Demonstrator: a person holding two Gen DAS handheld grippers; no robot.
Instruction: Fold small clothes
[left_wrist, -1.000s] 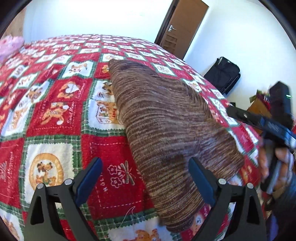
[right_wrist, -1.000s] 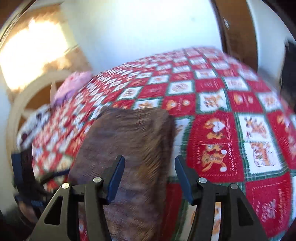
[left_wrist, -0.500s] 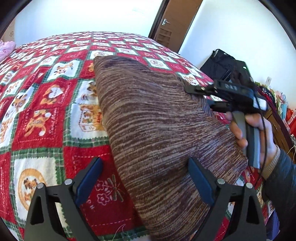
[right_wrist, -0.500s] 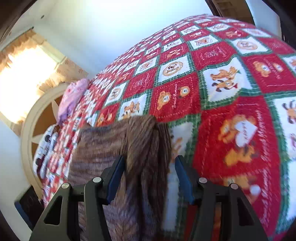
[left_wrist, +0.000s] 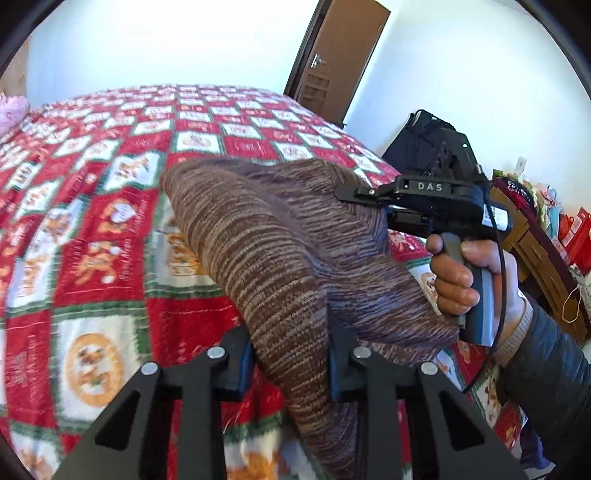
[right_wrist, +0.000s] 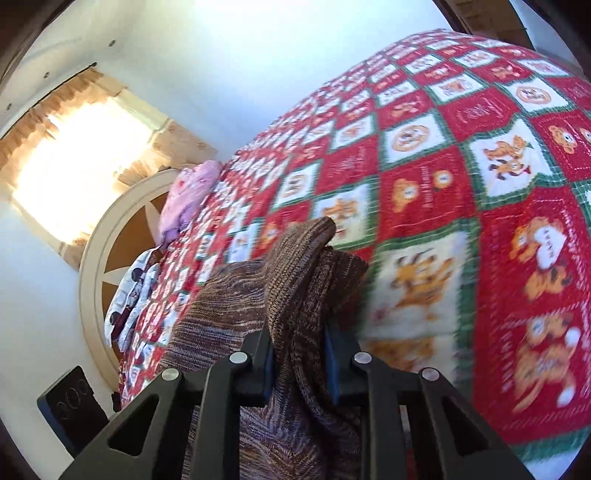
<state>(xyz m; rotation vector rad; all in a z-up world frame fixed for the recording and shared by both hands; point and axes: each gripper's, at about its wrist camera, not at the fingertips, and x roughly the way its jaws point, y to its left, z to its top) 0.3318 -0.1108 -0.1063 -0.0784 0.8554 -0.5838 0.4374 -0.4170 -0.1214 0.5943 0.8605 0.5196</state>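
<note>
Both sets of jaws, which stood wide over the cloth a second ago, are closing now with knit bunched between them. In the left wrist view the left gripper pinches a thick fold of the brown striped garment at its near end; the cloth fills the gap and the blue pads press into it on either side. In the right wrist view the right gripper has a narrower ridge of the same knit squeezed between its pads. From the left camera the right tool's black body shows side-on, held in a hand with a dark sleeve, its fingers reaching into the garment's right edge.

What this means, as I read it: the flat garment has been caught at two points and is lifting off the red checked bedspread, so a fold is starting rather than finished. The middle humps up between the two grips while the far end seems to rest on the bed.

The garment's long axis runs from the left gripper away up the bed, toward the door, leaning a little left in that view. Its far end is rounded, and the near end hangs below the left jaws. The right grip sits along one long side, so a fold across the width looks the likely move
</note>
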